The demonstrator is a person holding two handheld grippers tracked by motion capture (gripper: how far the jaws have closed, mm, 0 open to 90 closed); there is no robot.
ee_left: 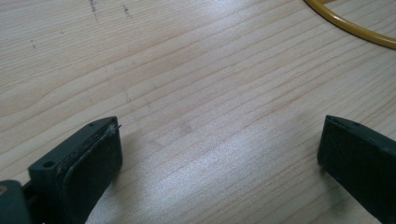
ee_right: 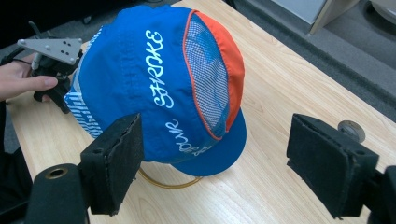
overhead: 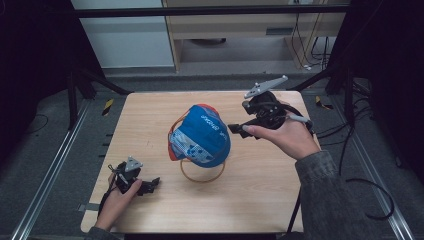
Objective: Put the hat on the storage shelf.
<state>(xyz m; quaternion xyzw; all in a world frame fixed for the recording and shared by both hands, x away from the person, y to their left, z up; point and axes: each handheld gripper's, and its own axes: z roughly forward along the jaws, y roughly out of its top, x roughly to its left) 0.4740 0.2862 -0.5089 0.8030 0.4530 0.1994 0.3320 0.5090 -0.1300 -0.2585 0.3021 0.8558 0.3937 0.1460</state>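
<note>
A blue cap with an orange panel and white lettering sits propped on a yellow wire stand in the middle of the wooden table. In the right gripper view the cap lies just beyond the wide-apart jaws. My right gripper hovers open beside the cap's right side, apart from it. My left gripper rests open near the table's front left, with bare wood between its jaws and a piece of the yellow stand ring at the top right of its own view.
The wooden table has bare room in front of and behind the cap. A small round metal disc lies on the wood past the right jaw. Black frame posts and cables stand around the table.
</note>
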